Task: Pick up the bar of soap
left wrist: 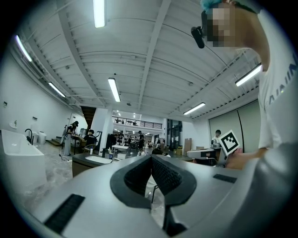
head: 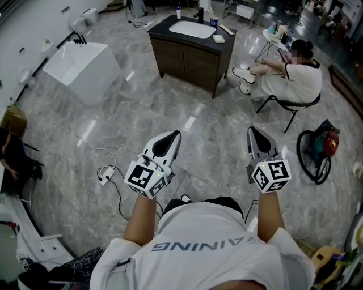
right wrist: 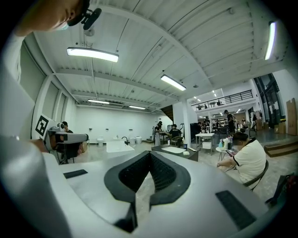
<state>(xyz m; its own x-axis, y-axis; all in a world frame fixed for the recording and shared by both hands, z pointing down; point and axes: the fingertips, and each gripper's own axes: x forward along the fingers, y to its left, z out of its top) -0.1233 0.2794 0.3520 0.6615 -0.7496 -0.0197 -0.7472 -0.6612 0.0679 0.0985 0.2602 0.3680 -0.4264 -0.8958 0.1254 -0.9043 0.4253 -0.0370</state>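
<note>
Two shut: left tool (head: pixel 175 135), right tool (head: pixel 250 129); soap bar (head: pixel 218 38) well ahead, on vanity (head: pixel 187 59).

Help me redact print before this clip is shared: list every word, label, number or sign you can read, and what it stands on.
"AINING": upside down on the person's white shirt; possibly part of a longer word.
No letters, only square patterns, on the marker cubes of the left tongs and right tongs.
Too small to read: any labels on the bottles on the vanity.
</note>
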